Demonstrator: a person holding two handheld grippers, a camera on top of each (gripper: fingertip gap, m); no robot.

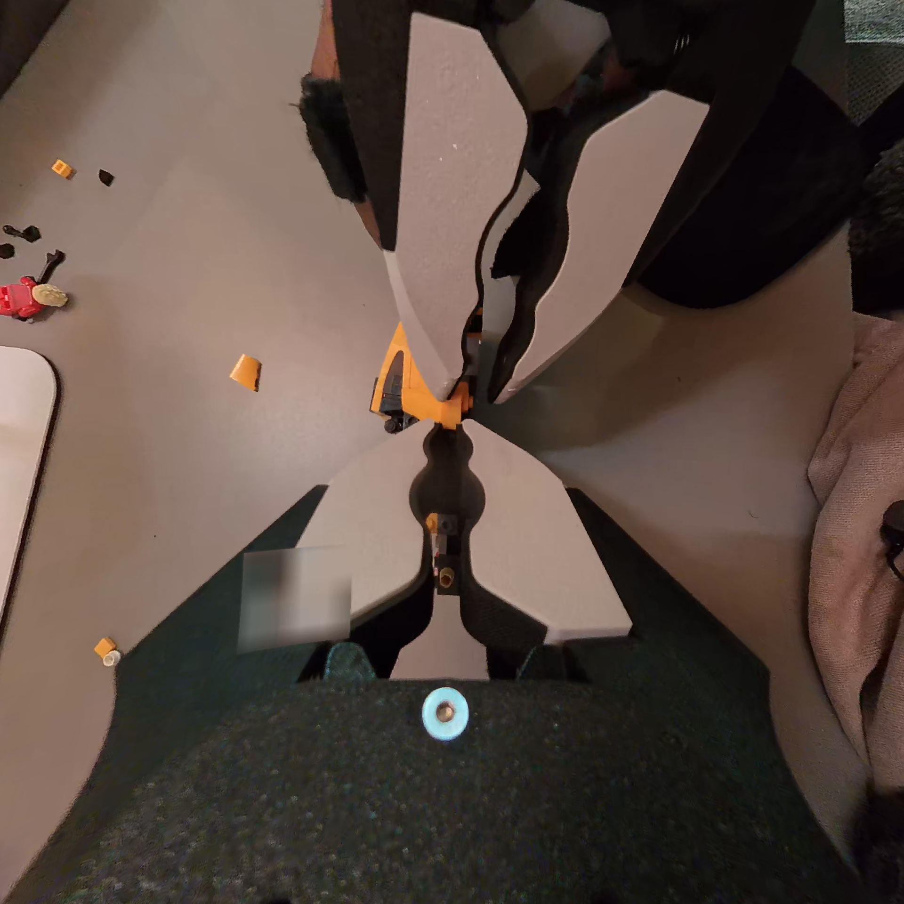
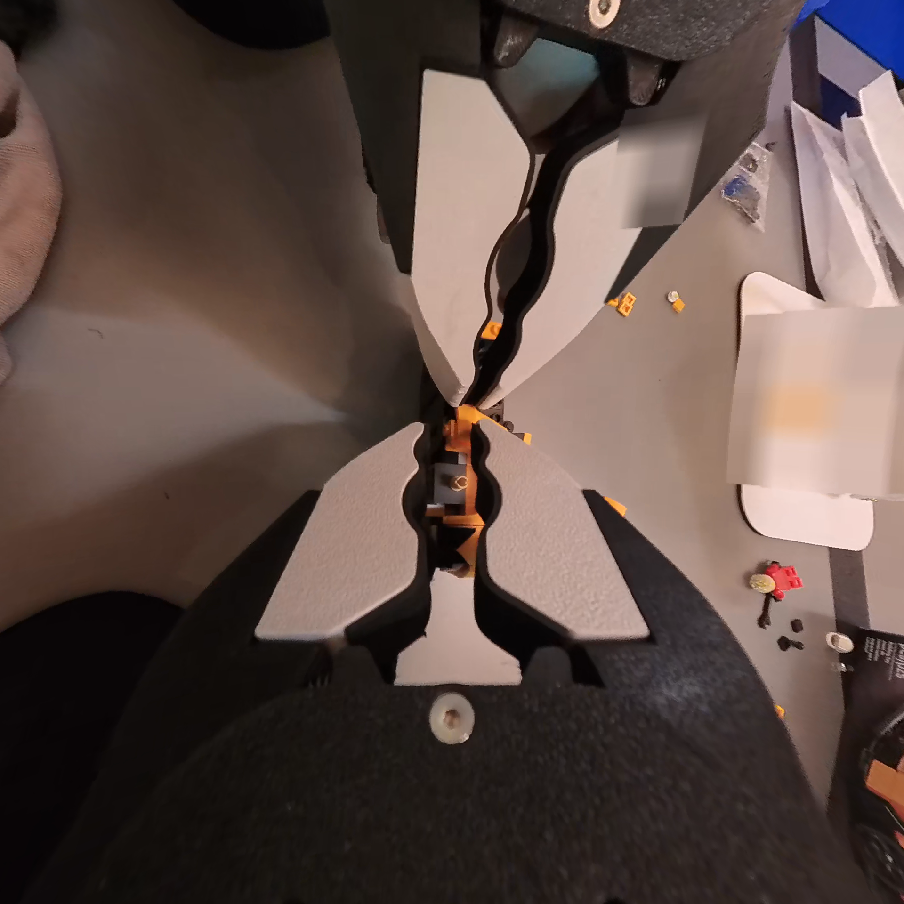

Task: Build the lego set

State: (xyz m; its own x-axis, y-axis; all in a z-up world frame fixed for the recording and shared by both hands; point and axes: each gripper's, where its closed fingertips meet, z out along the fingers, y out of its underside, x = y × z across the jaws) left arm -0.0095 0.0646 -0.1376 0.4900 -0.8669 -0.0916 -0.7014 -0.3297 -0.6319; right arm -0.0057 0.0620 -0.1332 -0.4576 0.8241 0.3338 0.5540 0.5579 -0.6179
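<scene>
The left hand-held gripper (image 1: pixel 447 425) has its fingertips drawn nearly together, pinching the near orange corner of a small orange and dark grey brick model (image 1: pixel 420 386) that is raised over the grey bench (image 1: pixel 195 440). More of the model shows through the slot between its fingers, nearer the camera. The right hand-held gripper (image 2: pixel 452 428) faces it from the far side, tip to tip. Its jaws stand a little apart around the other part of the same model. In the left wrist view one of its fingers (image 1: pixel 440 293) lies against the orange body while the other stands off with a dark gap. In its own view the right pad (image 2: pixel 494 455) touches the orange side, but the left side is too dark to settle, so I cannot tell whether it truly grips.

Loose pieces lie on the bench to the left in the left wrist view: an orange curved piece (image 1: pixel 246 372), a small orange brick (image 1: pixel 62 169), a red minifigure (image 1: pixel 29 298), and a few black bits (image 1: pixel 105 177). A white board (image 2: pixel 802 513) lies near them, and a pale cloth (image 1: pixel 861 489) lies at the right.
</scene>
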